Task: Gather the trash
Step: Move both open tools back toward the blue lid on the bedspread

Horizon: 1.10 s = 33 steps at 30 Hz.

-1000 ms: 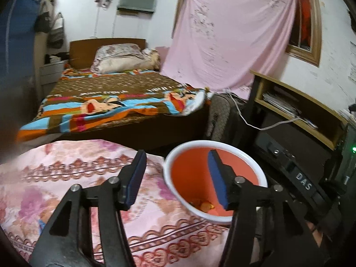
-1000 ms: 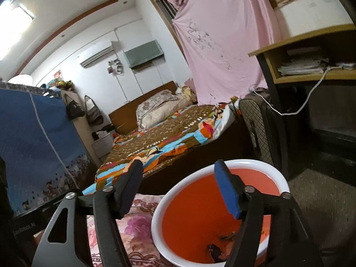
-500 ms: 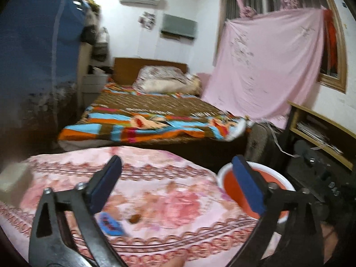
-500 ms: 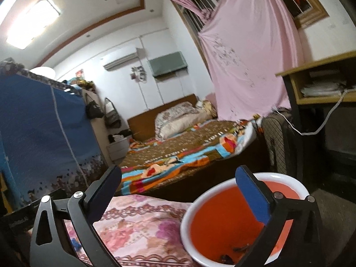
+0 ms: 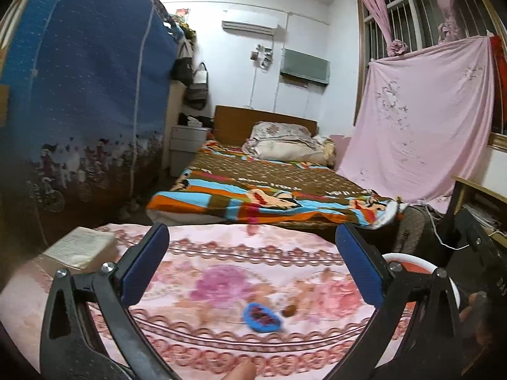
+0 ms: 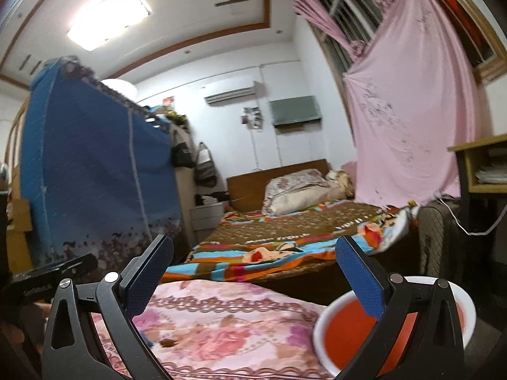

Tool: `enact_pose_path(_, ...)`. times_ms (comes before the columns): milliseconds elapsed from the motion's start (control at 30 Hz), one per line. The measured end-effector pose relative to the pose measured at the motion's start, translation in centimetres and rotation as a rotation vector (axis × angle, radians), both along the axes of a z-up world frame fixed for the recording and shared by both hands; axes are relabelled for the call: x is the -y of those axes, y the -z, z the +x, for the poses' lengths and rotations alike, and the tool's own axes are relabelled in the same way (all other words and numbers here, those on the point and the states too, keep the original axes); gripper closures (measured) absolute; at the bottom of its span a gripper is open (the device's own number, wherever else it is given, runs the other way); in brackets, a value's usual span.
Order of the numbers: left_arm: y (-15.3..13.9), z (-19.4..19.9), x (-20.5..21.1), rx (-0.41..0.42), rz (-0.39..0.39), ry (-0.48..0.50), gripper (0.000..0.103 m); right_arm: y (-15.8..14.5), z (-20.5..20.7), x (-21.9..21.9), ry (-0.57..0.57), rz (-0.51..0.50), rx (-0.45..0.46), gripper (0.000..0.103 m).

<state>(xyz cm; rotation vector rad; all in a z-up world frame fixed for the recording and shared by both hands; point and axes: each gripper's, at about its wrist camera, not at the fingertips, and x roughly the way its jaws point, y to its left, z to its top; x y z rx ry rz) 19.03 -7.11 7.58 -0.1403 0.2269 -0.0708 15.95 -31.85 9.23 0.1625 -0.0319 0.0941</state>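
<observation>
A: Both grippers swung off the orange basin (image 6: 348,332) and back toward the flowered cloth (image 5: 221,285). A second ago we were looking straight down into the basin; now it sits at the right edge of both views

B: Jaws?

A: Left gripper (image 5: 250,266) and right gripper (image 6: 253,272) have both just been opening and now stand spread wide, nothing between the pads. We read that as the last drop done

B: What's left on the cloth?

A: A blue wrapper (image 5: 261,315) and a small brown scrap (image 5: 290,309) just beside it, both ahead of the left gripper, between its fingers in view but not touched. The book (image 5: 79,247) at the far left isn't trash, we'd guess

B: So next pick is the wrapper?

A: Likely. It lies flat on soft cloth, so we may pinch fabric with it
</observation>
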Motion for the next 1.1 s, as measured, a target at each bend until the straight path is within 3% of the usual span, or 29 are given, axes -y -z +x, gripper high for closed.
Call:
enact_pose_path(367,1.1,-1.8,-2.6,0.068,0.053,-0.057,0.011,0.3,0.5,-5.2,-0.138,-0.142,0.012,0.0)
enact_pose_path(600,1.5,-1.7,-3.7,0.035,0.031,-0.052,0.011,0.9,2.2,-6.6,-0.219,-0.187,-0.062,0.001)
enact_pose_path(667,1.7,-1.6,-3.9,0.019,0.016,-0.044,0.011,1.1,2.9,-6.7,-0.238,-0.187,-0.101,0.005)
enact_pose_path(733,1.9,-1.3,-4.1,-0.001,0.007,-0.025,0.012,1.3,3.6,-6.7,-0.255,-0.186,-0.142,0.018)
enact_pose_path(900,2.4,-0.4,-3.7,-0.066,0.018,0.021,0.014,2.3,5.9,-7.4,-0.294,-0.197,-0.279,0.028)
enact_pose_path(1100,3.5,1.5,-2.8,-0.186,0.036,0.105,0.028,3.6,7.8,-8.3,-0.32,-0.222,-0.412,0.042)
